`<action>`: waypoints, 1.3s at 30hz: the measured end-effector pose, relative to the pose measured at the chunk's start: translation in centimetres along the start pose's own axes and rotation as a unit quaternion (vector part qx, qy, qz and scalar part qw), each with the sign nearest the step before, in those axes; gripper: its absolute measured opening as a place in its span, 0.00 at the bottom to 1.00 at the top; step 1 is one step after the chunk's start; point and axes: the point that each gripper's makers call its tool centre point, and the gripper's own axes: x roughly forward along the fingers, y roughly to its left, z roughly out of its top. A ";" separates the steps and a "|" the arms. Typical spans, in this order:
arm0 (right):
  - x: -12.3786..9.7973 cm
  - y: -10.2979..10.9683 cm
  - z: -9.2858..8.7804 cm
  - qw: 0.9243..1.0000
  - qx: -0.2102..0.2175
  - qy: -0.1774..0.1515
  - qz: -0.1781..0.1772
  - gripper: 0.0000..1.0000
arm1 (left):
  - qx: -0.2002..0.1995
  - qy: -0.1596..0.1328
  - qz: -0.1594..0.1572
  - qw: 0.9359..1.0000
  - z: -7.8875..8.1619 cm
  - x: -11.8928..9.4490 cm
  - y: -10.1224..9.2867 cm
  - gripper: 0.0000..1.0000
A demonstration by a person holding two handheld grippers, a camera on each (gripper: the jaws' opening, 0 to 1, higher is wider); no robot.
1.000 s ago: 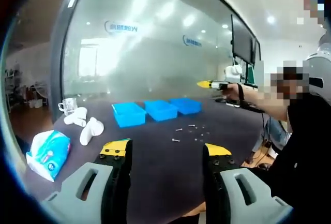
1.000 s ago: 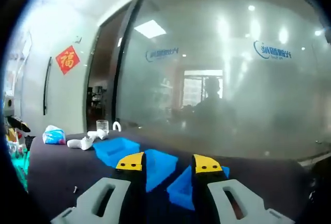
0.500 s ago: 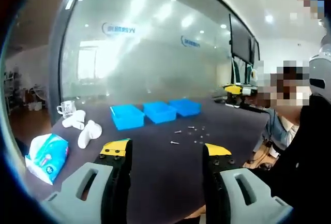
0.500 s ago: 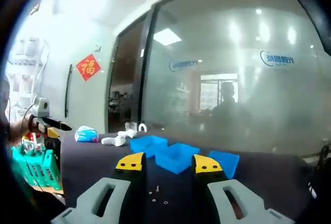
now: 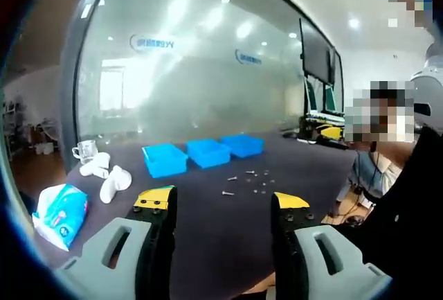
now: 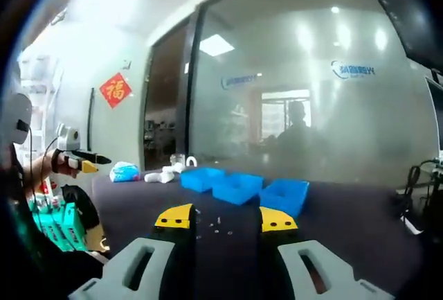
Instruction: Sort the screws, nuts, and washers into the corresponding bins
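Left tongs (image 5: 223, 201) gape empty; right tongs (image 6: 225, 217) likewise

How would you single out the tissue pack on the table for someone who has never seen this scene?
On the dark table, look away from the row of three blue plastic bins, past the white rolled cloths. The soft blue-and-white tissue pack lies alone by the table's edge, the only crinkly printed packet there.

Bright ceiling lights, hazy glare on glass (fisheye-bent edges), soft focus

Three blue bins (image 5: 202, 154) in row mid-frame on dark tabletop; small metal fasteners (image 5: 247, 181) scattered loose just below-right of them.
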 end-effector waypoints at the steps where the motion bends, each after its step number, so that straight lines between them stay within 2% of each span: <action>1: 0.0 0.1 0.0 1.000 0.001 0.002 0.000 0.31 | 0.000 0.000 0.000 1.000 0.0 0.0 0.0 0.53; 3: 0.0 0.2 -0.2 1.000 0.001 0.007 0.003 0.30 | 0.001 0.001 0.000 1.000 -0.1 0.0 -0.1 0.53; 5: 0.1 0.6 -1.1 0.999 0.017 0.034 0.020 0.29 | 0.004 0.002 -0.002 1.000 -0.1 0.0 -0.4 0.53; 13: 1.8 1.1 -1.4 0.997 0.009 0.070 0.043 0.29 | 0.009 0.005 -0.010 1.000 -0.4 0.0 -1.3 0.53; 17: 2.7 1.8 -2.5 0.991 -0.001 0.118 0.067 0.28 | 0.007 0.004 -0.012 1.000 -0.5 0.0 -1.5 0.53; 24: 5.2 2.2 -1.6 0.985 -0.024 0.147 0.092 0.28 | 0.002 -0.003 -0.012 1.000 -0.3 0.0 -1.5 0.53; 30: 7.9 3.0 -1.5 0.975 -0.030 0.181 0.124 0.27 | 0.002 0.001 -0.012 1.000 -0.6 0.0 -1.5 0.53; 33: 9.1 3.2 -1.9 0.967 -0.056 0.209 0.135 0.27 | 0.003 0.005 -0.011 1.000 -0.8 0.0 -1.4 0.53; 36: 10.4 3.7 -2.3 0.959 -0.065 0.233 0.151 0.26 | 0.001 0.006 -0.009 1.000 -1.0 -0.1 -1.2 0.53; 38: 11.6 3.9 -2.5 0.956 -0.069 0.242 0.154 0.26 | -0.002 0.006 -0.008 1.000 -1.1 -0.1 -1.0 0.53; 39: 11.9 4.1 -2.9 0.950 -0.075 0.257 0.161 0.26 | -0.002 0.006 -0.007 1.000 -1.1 -0.1 -1.0 0.53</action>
